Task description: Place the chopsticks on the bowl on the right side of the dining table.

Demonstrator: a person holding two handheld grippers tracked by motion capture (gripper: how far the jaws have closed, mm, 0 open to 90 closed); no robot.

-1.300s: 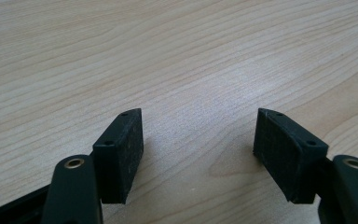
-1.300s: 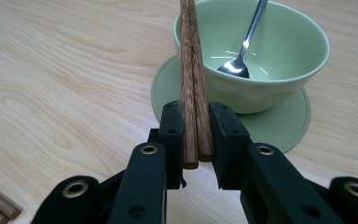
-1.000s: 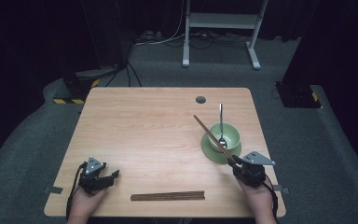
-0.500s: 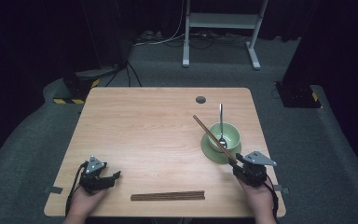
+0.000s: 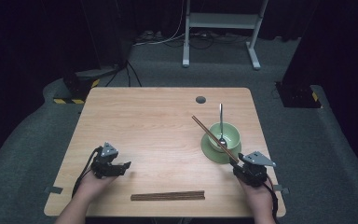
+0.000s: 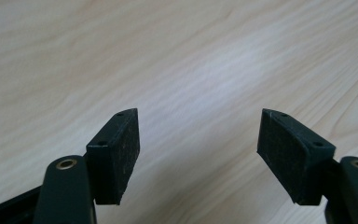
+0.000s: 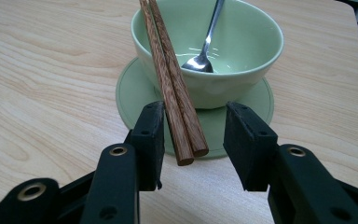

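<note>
The right gripper (image 7: 193, 140), fingers just opening, brackets a released pair of brown wooden chopsticks (image 7: 170, 79) leaning on the pale green ceramic bowl (image 7: 242, 56), while the left gripper (image 6: 198, 154) gapes empty.

No readable text, labels, brand names, numbers or signs appear anywhere, whether on the bench (image 5: 158, 116), the crockery or the equipment behind.

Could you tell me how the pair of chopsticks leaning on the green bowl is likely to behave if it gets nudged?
The chopsticks look like stiff, light wood, so they probably won't bend. They rest only on the bowl rim and the saucer, so they may slide or roll off. The open right tongs straddle their lower ends without clamping them.
</note>
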